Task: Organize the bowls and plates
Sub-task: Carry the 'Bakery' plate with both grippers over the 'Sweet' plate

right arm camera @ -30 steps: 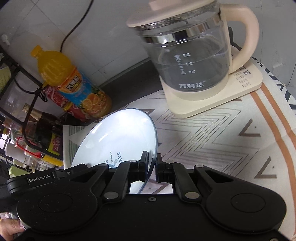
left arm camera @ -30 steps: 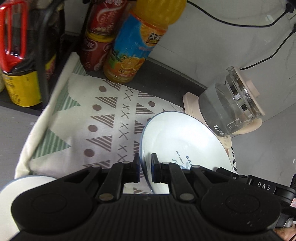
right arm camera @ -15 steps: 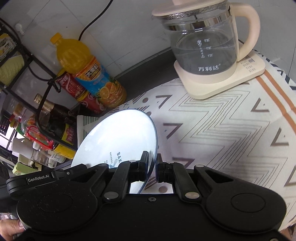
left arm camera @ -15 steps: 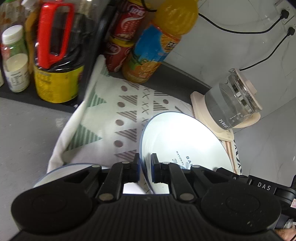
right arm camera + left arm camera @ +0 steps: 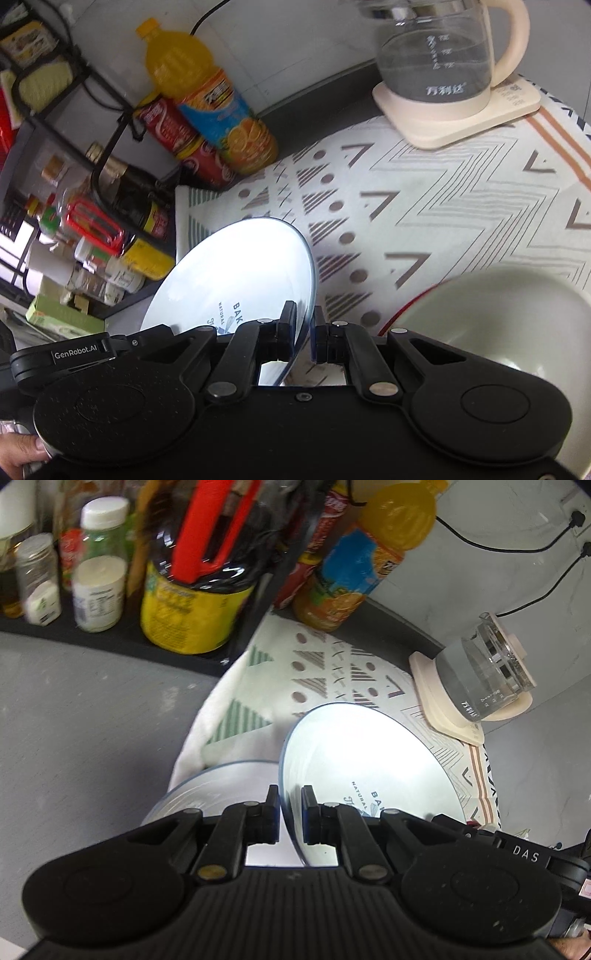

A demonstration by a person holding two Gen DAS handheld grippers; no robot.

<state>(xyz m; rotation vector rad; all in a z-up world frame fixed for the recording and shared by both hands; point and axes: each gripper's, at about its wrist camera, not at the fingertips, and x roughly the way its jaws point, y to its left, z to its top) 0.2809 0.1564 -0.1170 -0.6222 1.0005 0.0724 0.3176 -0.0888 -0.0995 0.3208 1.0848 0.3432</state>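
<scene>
Both the left gripper (image 5: 290, 814) and the right gripper (image 5: 303, 332) have their fingers clamped on opposite rims of a round white blue-edged plate (image 5: 369, 760), held above the patterned cloth (image 5: 424, 206) on the bench.

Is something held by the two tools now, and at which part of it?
Yes. Both hold one white plate: the left tool and the right tool each pinch its rim, on opposite sides.

A round white ceramic plate with a thin blue rim and dark printed lettering (image 5: 365, 753) is held tilted above the patterned cloth. Below it lies a second blue-rimmed white plate (image 5: 221, 779). A red-rimmed cream bowl (image 5: 498, 317) sits upright nearby.
</scene>
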